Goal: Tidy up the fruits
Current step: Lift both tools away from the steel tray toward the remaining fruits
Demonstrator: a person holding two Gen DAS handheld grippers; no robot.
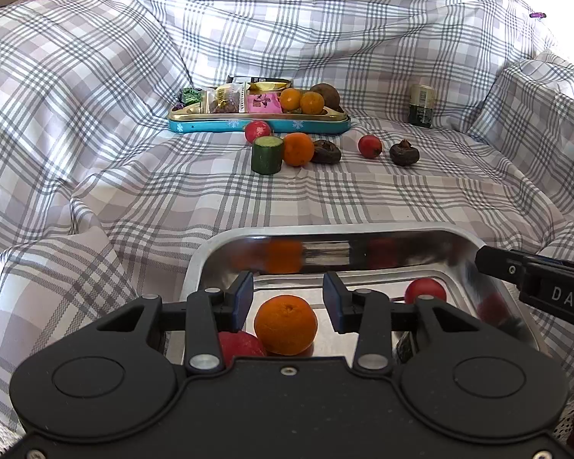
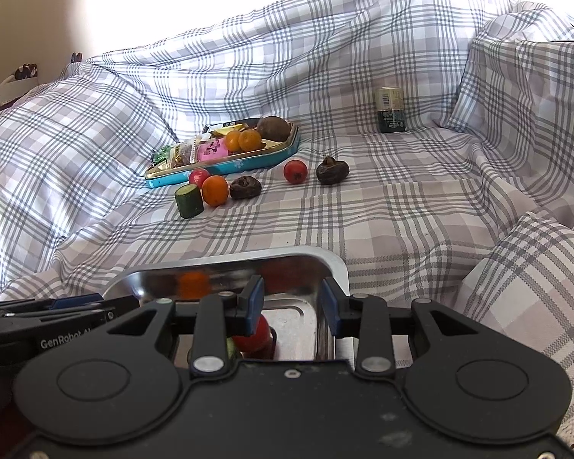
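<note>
An orange (image 1: 286, 324) is being framed between the parted, empty fingers of the left gripper (image 1: 288, 300), lying loose in the steel tray (image 1: 325, 229) just beyond the pads, beside a red fruit (image 1: 424, 290). The right gripper (image 2: 292, 306) is being held over the tray's right corner, released and grasping nothing, a red fruit (image 2: 254, 338) below it. More fruit is being left on the checked cloth (image 1: 363, 191) near a blue tin (image 1: 260, 124).

Home: checked cloth (image 1: 363, 199) draped over furniture.
</note>
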